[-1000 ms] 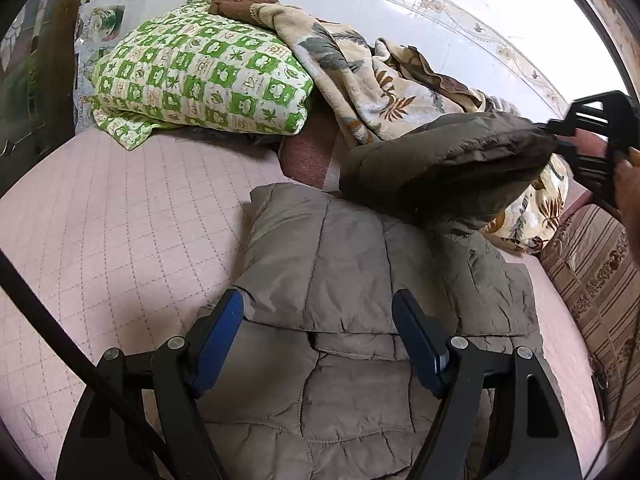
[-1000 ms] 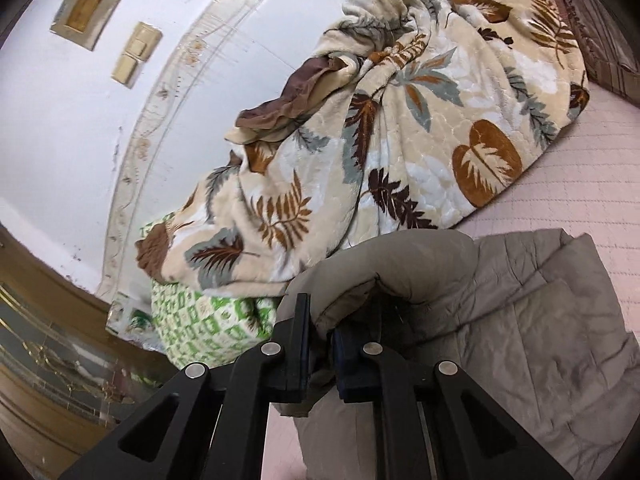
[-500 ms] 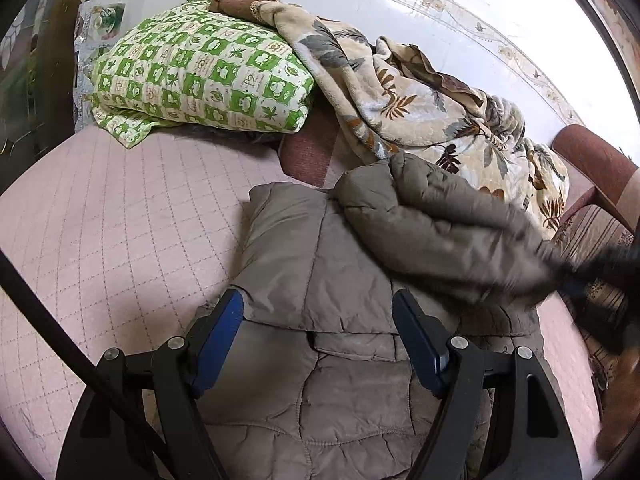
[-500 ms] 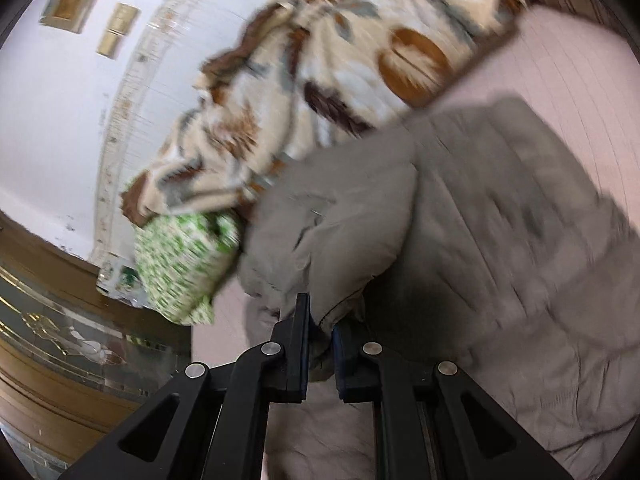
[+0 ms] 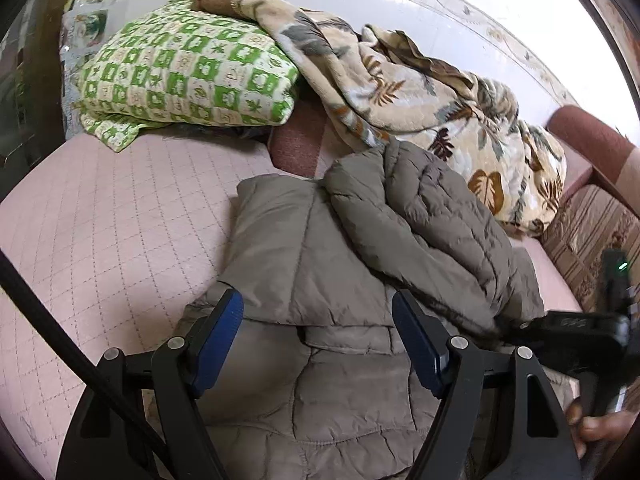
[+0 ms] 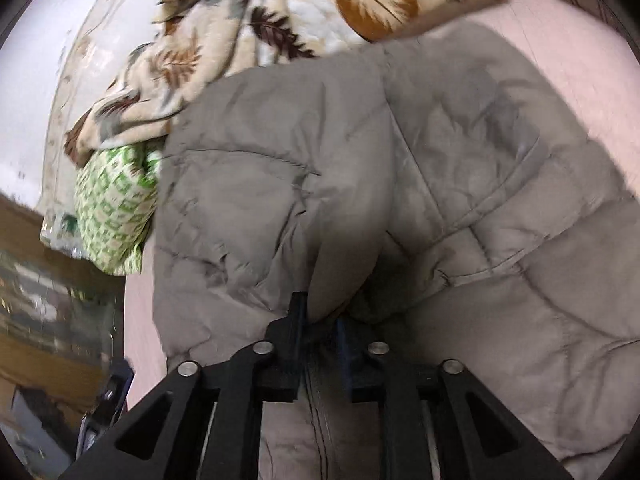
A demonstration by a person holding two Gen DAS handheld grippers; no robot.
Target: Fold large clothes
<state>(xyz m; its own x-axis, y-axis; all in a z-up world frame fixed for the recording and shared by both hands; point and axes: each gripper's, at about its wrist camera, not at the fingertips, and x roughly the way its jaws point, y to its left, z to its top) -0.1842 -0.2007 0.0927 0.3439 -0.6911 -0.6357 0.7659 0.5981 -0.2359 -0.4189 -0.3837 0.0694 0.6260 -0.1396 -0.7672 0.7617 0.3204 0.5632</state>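
The right gripper (image 6: 320, 320), black-framed with blue pads, has its jaws just beginning to part, with a fold of the grey-brown quilted puffer jacket (image 6: 400, 200) between them; in the right wrist view the fabric bulges out from the narrow gap toward 12 o'clock. The left gripper (image 5: 318, 328) stands wide apart and holds nothing, its two blue pads hovering over the jacket's lower body.

From the left wrist view the jacket lies spread on the pale pink quilted mattress (image 5: 100, 240), its body running from 6 o'clock up to the centre, with one sleeve (image 5: 420, 232) laid diagonally across the chest from 12 toward 4 o'clock, where the right gripper meets its cuff end. Behind, at 11 o'clock, sits a green-and-cream checked pillow (image 5: 188, 76), and a cream leaf-print fleece blanket (image 5: 420, 92) is heaped from 12 to 2 o'clock, just touching the jacket's upper edge.

The jacket looks light but bulky and springy (padding of this kind tends to puff back open after a fold). The shell appears smooth and probably slippery, so a pinch on a stitched seam, cuff or hem should hold better than a pinch on a puffed panel. It is soft throughout and not fragile; pressing folds flat would likely help them stay.
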